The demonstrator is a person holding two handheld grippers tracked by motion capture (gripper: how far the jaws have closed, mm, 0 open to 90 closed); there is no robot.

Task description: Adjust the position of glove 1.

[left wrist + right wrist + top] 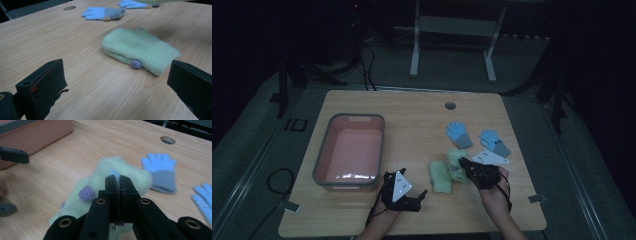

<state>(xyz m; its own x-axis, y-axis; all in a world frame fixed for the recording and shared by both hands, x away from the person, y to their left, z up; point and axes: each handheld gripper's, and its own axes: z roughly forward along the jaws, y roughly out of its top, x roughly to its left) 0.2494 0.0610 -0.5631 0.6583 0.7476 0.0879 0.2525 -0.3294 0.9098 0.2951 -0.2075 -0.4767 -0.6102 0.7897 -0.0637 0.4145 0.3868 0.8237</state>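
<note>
So our right gripper (pixel 117 182) has its jaws pinched tight on a green mitten (pixel 120 173), lifting it off the table (pixel 412 125). Our left gripper (pixel 112 82) sits wide open, holding nothing, with the other green mitten (pixel 140 50) lying flat just ahead of its jaws. Two blue gloves (pixel 459 134) lie beyond the right gripper.

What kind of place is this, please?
Probably a dim lab or recording room, not a home: a wooden table with a cable hole stands on grey carpet, cables trail across the floor, and a white equipment stand is behind it.
</note>
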